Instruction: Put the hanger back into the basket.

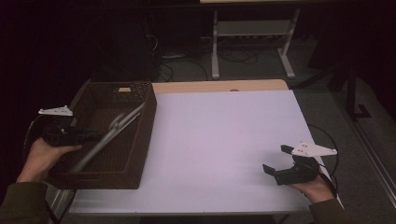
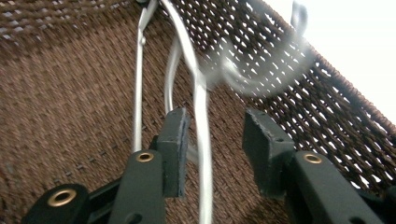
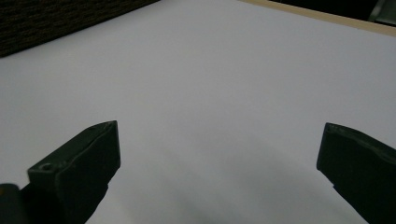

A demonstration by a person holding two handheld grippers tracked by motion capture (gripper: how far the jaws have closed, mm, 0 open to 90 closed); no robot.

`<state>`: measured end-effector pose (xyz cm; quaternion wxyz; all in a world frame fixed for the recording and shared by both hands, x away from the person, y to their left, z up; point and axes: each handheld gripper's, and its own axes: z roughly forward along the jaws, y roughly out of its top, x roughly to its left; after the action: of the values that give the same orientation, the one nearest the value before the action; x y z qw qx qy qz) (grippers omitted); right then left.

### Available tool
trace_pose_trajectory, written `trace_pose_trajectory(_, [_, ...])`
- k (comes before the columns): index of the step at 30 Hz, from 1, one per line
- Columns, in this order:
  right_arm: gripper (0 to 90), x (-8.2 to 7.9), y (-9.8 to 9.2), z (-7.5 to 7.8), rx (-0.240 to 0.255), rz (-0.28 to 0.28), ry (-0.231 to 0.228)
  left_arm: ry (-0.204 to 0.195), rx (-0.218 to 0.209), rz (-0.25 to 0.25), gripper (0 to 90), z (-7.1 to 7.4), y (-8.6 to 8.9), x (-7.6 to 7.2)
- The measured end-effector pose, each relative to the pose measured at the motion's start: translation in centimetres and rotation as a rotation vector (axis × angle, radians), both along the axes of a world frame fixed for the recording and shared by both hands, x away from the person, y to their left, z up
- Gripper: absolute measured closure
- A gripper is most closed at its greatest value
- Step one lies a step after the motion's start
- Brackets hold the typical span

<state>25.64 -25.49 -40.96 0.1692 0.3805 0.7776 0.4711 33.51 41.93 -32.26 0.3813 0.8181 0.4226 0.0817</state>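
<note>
A long silver metal utensil (image 1: 112, 133) with thin wire arms leans slantwise inside a brown woven basket (image 1: 144, 135) at the table's left. My left gripper (image 1: 95, 135) reaches into the basket from the left. In the left gripper view its jaws stand apart (image 2: 212, 126) with one wire arm of the utensil (image 2: 201, 93) between the pads, touching neither; the utensil's looped end is blurred against the basket wall (image 2: 70, 93). My right gripper (image 1: 275, 158) rests open over the white table top (image 1: 224, 130) at the front right, with nothing between its fingers (image 3: 219, 140).
The white top (image 3: 210, 70) runs from the basket to the right edge, with a strip of wood (image 1: 219, 86) along the far edge. A basket corner (image 3: 46, 18) shows in the right gripper view. Behind the table stand a desk frame (image 1: 215, 51) and floor cables.
</note>
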Motion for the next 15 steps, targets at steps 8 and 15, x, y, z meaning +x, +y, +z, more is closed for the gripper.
trace_pose_trajectory(8, [0.0,0.0,-0.1,0.2,0.006,-0.004,-0.007,-0.084,-0.099,0.004,37.3,1.0,-0.5,-0.5])
trace_pose_trajectory(15, [0.0,0.2,-0.3,0.7,0.019,-0.001,-0.036,-0.175,-0.144,0.023,20.7,1.9,-2.6,-1.2])
